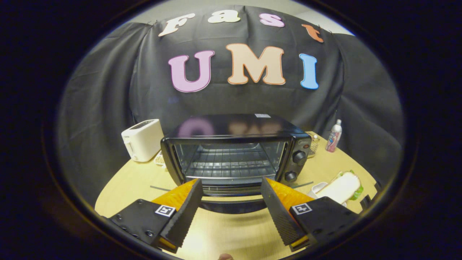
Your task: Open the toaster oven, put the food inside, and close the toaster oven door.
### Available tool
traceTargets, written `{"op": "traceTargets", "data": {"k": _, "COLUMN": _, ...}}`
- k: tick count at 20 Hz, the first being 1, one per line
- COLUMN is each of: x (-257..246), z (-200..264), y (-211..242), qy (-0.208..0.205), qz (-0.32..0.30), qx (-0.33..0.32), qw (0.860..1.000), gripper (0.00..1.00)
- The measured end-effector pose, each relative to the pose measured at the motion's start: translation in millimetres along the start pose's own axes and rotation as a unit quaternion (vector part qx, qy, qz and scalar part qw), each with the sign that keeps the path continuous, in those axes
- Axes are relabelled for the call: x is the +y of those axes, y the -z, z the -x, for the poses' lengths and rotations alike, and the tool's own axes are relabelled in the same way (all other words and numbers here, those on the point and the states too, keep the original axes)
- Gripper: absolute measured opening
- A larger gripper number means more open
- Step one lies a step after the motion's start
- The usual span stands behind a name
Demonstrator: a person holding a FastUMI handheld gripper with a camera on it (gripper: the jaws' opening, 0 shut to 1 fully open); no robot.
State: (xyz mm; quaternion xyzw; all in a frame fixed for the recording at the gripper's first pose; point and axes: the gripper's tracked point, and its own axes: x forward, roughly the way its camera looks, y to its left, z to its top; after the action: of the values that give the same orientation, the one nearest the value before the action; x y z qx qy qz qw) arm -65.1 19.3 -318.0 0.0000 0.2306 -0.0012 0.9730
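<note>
- Toaster oven [234, 155]: door lowered flat, wire rack visible, centred on tabletop [137, 177].
- Claw [231, 184]: fingers spread wide, empty, just before the door.
- Sandwich [343, 187]: on plate, beside the oven's knobs.

Black cloth wall [108, 94], wooden table [137, 180]

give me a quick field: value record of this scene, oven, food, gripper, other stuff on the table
toaster oven: black, on the wooden table, just ahead of the jaws
oven door: folded down open, wire rack inside bare
food: sandwich on a white dish, right of the oven, not yet moved
gripper: jaws open, holding nothing, level with the open door
other: white toaster left of the oven, bottle at back right
</note>
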Motion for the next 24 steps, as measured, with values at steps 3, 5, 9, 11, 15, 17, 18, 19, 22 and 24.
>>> {"op": "traceTargets", "data": {"k": 3, "x": -1, "z": 5, "y": 13, "qy": 0.0, "qz": 0.0, "qx": 0.009, "qw": 1.0, "gripper": 1.0}}
{"op": "traceTargets", "data": {"k": 5, "x": 0, "z": 6, "y": 21, "qy": -0.002, "qz": 0.004, "qx": 0.021, "qw": 1.0, "gripper": 1.0}}
{"op": "traceTargets", "data": {"k": 9, "x": 0, "z": -2, "y": 48, "qy": -0.001, "qz": 0.015, "qx": 0.058, "qw": 0.998, "gripper": 1.0}}
{"op": "traceTargets", "data": {"k": 11, "x": 1, "z": -10, "y": 69, "qy": -0.002, "qz": 0.025, "qx": 0.083, "qw": 0.996, "gripper": 0.99}}
{"op": "traceTargets", "data": {"k": 15, "x": 2, "z": -14, "y": 101, "qy": -0.002, "qz": 0.01, "qx": 0.119, "qw": 0.993, "gripper": 1.0}}
{"op": "traceTargets", "data": {"k": 17, "x": 2, "z": -13, "y": 113, "qy": -0.001, "qz": 0.005, "qx": 0.131, "qw": 0.991, "gripper": 1.0}}
{"op": "traceTargets", "data": {"k": 18, "x": 2, "z": -13, "y": 114, "qy": -0.001, "qz": 0.002, "qx": 0.128, "qw": 0.992, "gripper": 1.0}}
{"op": "traceTargets", "data": {"k": 19, "x": 2, "z": -14, "y": 112, "qy": 0.0, "qz": -0.003, "qx": 0.126, "qw": 0.992, "gripper": 1.0}}
{"op": "traceTargets", "data": {"k": 22, "x": 1, "z": -11, "y": 109, "qy": 0.0, "qz": -0.003, "qx": 0.132, "qw": 0.991, "gripper": 1.0}}
{"op": "traceTargets", "data": {"k": 24, "x": -2, "z": -7, "y": 100, "qy": -0.001, "qz": 0.0, "qx": 0.125, "qw": 0.992, "gripper": 1.0}}
